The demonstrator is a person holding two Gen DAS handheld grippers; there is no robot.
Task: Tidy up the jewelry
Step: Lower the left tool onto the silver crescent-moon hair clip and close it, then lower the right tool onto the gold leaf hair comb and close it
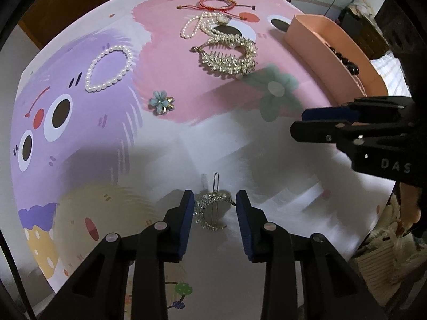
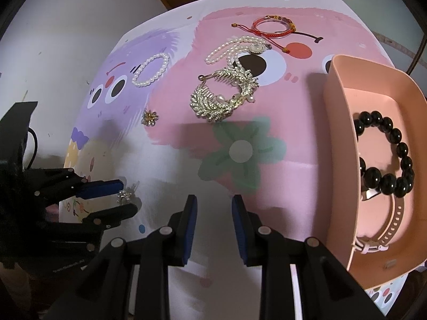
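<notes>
Down between the blue pads of the left gripper (image 1: 214, 200) lies a crescent-shaped rhinestone hair clip (image 1: 212, 212), flat on the printed table mat (image 1: 165, 144). The left pad looks to be at the clip's edge, the right one just beside its other end, but I cannot tell whether either truly presses on it. No earlier view bears on that.

Over to the right, the right gripper (image 2: 214, 205) points down at bare mat with a narrow gap between its pads and nothing held.

Farther out on the mat, a small blue flower brooch (image 1: 161, 102) sits near the edge of the purple print, with a round pearl bracelet (image 1: 109, 69) beyond it on the purple patch. On the pink patch rests a big gold leaf-shaped hair comb (image 1: 229, 56), touching a looped pearl necklace (image 1: 200, 25) behind it, and past that a red cord bracelet (image 1: 217, 2).

At the right edge stands a pink tray (image 2: 339, 122). Inside it lie a black bead bracelet (image 2: 387, 157) and, nearer, a pink watch strap (image 2: 392, 226).
</notes>
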